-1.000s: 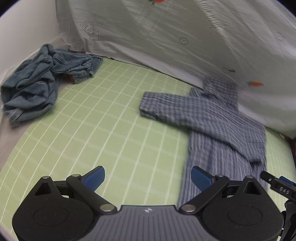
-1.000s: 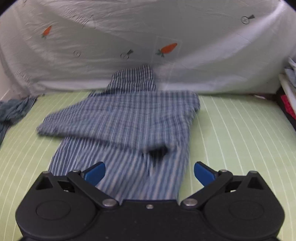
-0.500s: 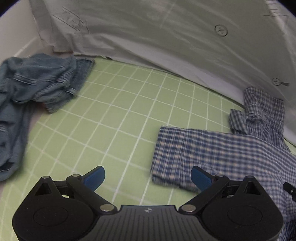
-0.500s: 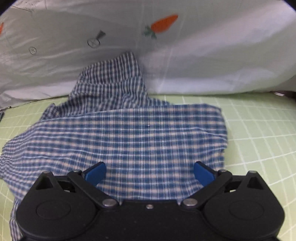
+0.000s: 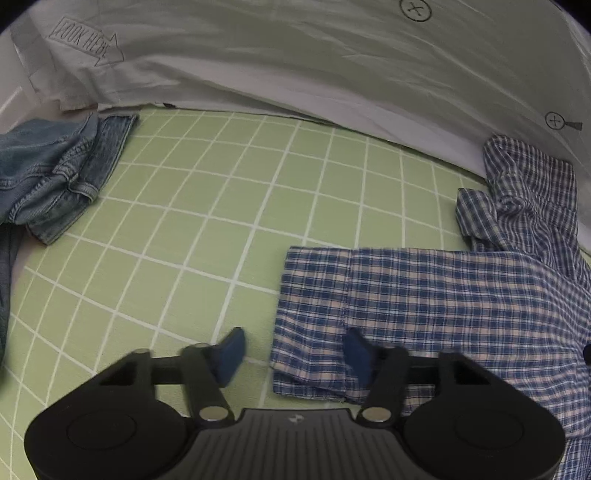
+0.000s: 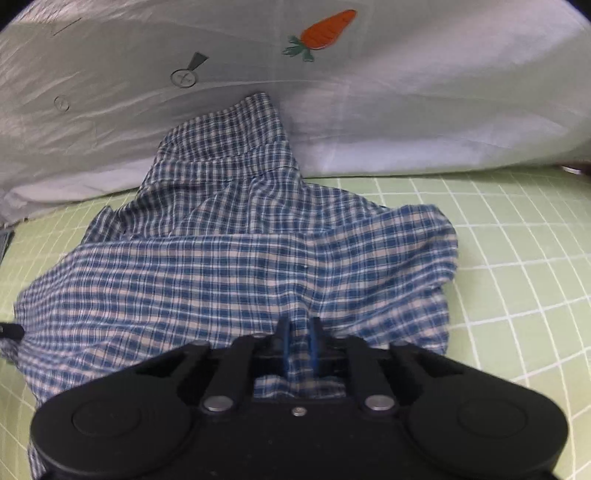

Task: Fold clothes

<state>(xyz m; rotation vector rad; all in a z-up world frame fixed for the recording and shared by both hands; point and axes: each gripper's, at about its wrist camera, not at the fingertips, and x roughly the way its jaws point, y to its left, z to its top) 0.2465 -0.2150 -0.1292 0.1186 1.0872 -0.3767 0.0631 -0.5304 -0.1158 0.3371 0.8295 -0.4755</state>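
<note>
A blue and white plaid shirt (image 6: pixel 236 266) lies on the green grid mat (image 6: pixel 517 258), its collar against the white sheet at the back. In the left wrist view its sleeve (image 5: pixel 424 295) lies folded across toward the left, cuff end nearest. My left gripper (image 5: pixel 293 356) is partly closed, its jaws straddling the cuff's near corner, with the right finger (image 5: pixel 356 352) over the fabric. My right gripper (image 6: pixel 299 341) is shut on a pinch of the plaid shirt's body fabric.
Crumpled blue jeans (image 5: pixel 51 173) lie at the mat's left edge. A white sheet (image 5: pixel 295 62) with printed marks and a carrot (image 6: pixel 325 29) rises behind the mat (image 5: pixel 177 229). Bare mat lies right of the shirt.
Both grippers moved forward and down to the shirt. The right gripper closed from wide open onto the fabric. The left gripper's jaws narrowed around the sleeve cuff.
</note>
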